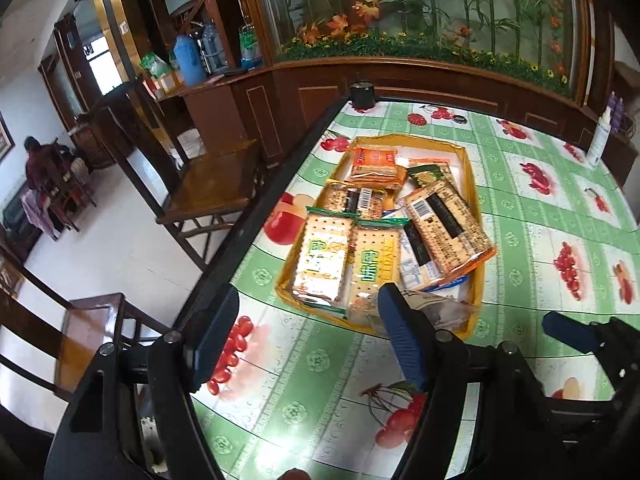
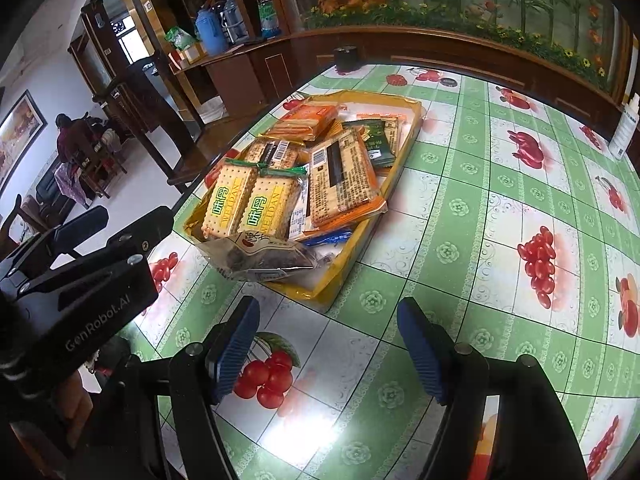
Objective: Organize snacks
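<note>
Surveying the scene from largest to smallest, we see the table [image 2: 500,208], covered in a green fruit-print cloth, carrying the shallow yellow tray [image 2: 400,184] near its left edge, with the snacks piled inside. Two green-labelled cracker packs [image 2: 248,204] lie side by side at the tray's near left; an orange-edged cracker pack [image 2: 344,180] rests tilted on top of the heap, an orange pack [image 2: 312,118] sits at the far end, and a dark green packet [image 2: 376,140] lies beside it. A clear bag of dark snack [image 2: 260,258] overhangs the near rim.

We hold the left gripper [image 1: 304,344] spread and empty, its right finger just at the tray's near rim, above the clear bag. The right gripper [image 2: 328,344] hovers over bare cloth, near the tray's near corner, jaws parted with nothing between them.

We judge the step in hand to be choosing the next pack to straighten. To do it well, we would approach the overhanging bag from above, pinch its body rather than its loose edge, and keep the other gripper clear of the tray rim.
</note>
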### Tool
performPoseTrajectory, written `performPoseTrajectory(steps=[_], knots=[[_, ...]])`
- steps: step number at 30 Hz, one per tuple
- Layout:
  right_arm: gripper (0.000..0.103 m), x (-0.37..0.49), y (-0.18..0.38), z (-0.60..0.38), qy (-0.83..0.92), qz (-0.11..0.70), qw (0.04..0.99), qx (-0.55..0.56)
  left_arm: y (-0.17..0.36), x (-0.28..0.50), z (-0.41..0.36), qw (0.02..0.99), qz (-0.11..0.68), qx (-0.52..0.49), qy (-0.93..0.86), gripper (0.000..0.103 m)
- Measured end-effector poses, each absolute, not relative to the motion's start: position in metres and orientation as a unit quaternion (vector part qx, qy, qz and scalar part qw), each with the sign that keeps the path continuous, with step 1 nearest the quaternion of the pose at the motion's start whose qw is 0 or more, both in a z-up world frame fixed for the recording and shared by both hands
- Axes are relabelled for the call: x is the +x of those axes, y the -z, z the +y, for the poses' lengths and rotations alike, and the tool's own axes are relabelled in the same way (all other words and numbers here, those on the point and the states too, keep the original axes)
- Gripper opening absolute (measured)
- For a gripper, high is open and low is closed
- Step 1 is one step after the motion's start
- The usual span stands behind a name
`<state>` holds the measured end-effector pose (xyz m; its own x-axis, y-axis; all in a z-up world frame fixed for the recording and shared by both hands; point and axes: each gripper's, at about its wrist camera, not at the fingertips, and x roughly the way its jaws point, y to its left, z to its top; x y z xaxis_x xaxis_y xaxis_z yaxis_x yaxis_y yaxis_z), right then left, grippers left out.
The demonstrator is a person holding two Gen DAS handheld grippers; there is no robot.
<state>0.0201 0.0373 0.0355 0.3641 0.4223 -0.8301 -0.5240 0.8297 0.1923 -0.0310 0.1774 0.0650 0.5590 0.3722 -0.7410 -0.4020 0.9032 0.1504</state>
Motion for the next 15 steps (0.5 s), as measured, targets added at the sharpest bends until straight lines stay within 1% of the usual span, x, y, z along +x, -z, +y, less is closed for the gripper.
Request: performPoseTrajectory(steps=[9,15], knots=[[0.073,0.0183,-0.0343,0.0385,-0.285,0.487,0.823,-0.055,-0.0663,-0.0321,0.1796,0.889,0.419,-0.047,-0.18,0.072],[0.073,0.0173,-0.0324,0.0382,-0.282,0.486,0.825,-0.06,-0.0638,-0.0331,0.1754,0.888,0.424,-0.047,-0.17,0.072]])
